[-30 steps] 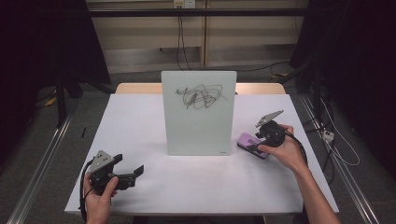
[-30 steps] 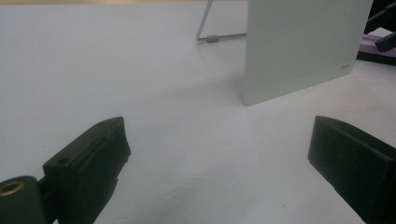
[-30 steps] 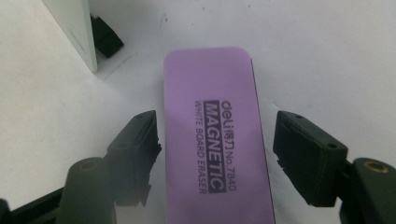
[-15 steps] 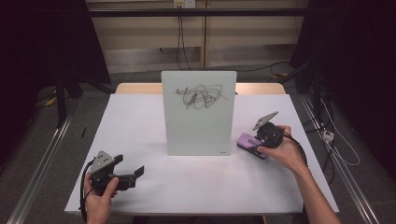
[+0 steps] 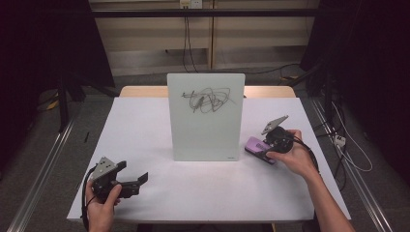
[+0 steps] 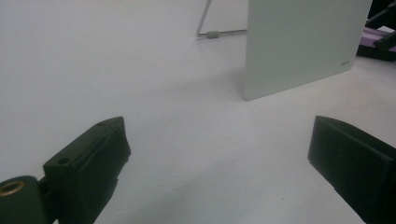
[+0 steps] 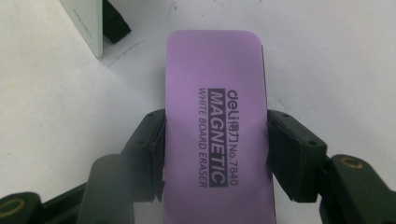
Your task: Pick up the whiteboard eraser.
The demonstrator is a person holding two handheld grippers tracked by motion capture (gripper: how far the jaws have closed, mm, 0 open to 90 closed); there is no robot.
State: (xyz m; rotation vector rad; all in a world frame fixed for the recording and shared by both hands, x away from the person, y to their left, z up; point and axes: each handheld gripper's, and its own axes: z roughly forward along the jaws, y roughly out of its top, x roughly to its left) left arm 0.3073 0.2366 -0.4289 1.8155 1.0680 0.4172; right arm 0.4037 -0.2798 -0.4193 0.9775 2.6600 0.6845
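A purple whiteboard eraser [image 5: 256, 146] lies on the white table [image 5: 145, 125], just right of an upright whiteboard [image 5: 205, 118] that carries a black scribble [image 5: 208, 100]. My right gripper [image 5: 263, 149] is shut on the eraser. In the right gripper view its two pads press the long sides of the eraser [image 7: 215, 93], with the right gripper [image 7: 215, 140] low over the table. My left gripper [image 5: 133, 171] rests near the front left of the table, open and empty. The left gripper view shows the left gripper [image 6: 217, 140] with jaws wide apart, pointing toward the whiteboard [image 6: 303, 42].
A wire stand [image 6: 208, 28] props the whiteboard from behind. A wooden surface [image 5: 145, 91] shows at the table's far edge. Metal rails [image 5: 43, 169] run along the floor on both sides. Cables [image 5: 348, 154] lie on the floor to the right.
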